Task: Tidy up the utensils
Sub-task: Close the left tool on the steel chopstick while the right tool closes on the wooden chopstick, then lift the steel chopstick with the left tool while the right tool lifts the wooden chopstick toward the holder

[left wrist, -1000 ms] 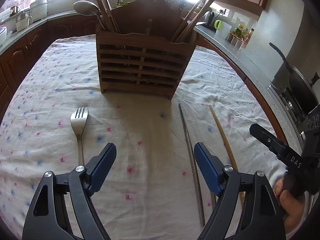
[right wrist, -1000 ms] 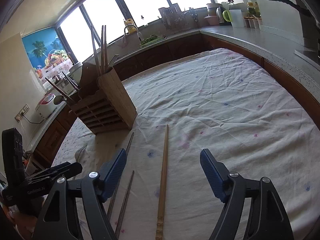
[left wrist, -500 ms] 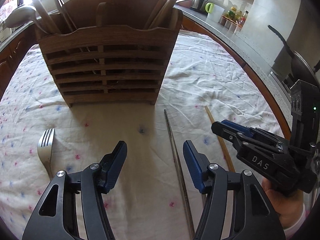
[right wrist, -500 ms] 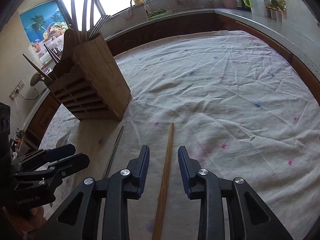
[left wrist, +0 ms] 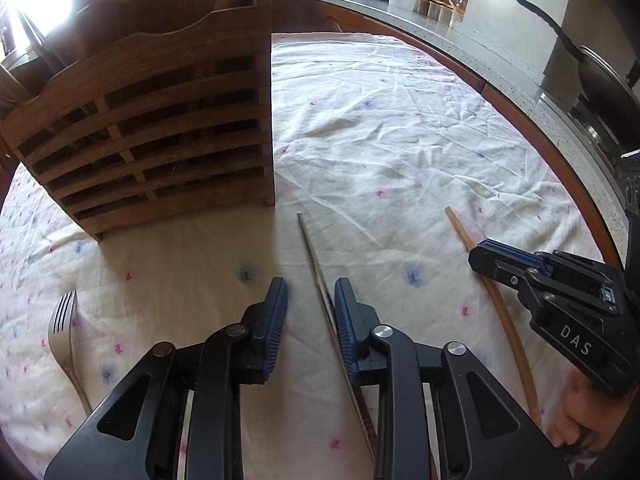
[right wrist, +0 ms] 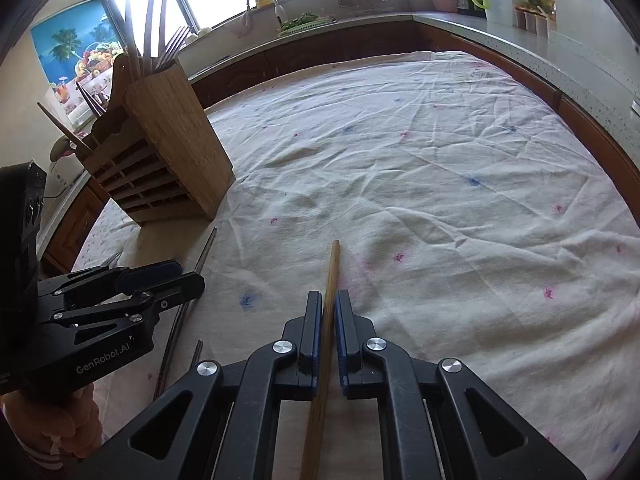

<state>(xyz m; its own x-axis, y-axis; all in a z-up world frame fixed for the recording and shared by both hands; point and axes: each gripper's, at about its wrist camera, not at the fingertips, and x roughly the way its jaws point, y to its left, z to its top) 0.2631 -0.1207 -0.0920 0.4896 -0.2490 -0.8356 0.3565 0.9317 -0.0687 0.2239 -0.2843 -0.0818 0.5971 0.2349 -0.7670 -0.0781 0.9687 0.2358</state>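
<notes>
A slatted wooden utensil holder (left wrist: 152,128) stands on the flowered tablecloth; it also shows in the right wrist view (right wrist: 168,152), with chopsticks and forks standing in it. My left gripper (left wrist: 310,300) is partly closed, its jaws on either side of a thin metal chopstick (left wrist: 316,264) that lies against the right pad. My right gripper (right wrist: 328,308) is shut on a wooden chopstick (right wrist: 332,268), which also shows in the left wrist view (left wrist: 460,224). A steel fork (left wrist: 62,320) lies at the left.
The tablecloth (right wrist: 440,184) covers a round table. A counter (left wrist: 500,52) curves behind it with a kettle, jars and a wok (left wrist: 600,80). A second metal chopstick (right wrist: 196,356) lies beside the first.
Both grippers moved forward and lower toward the table. The left jaws narrowed around the metal chopstick. The right jaws closed on the wooden chopstick.
</notes>
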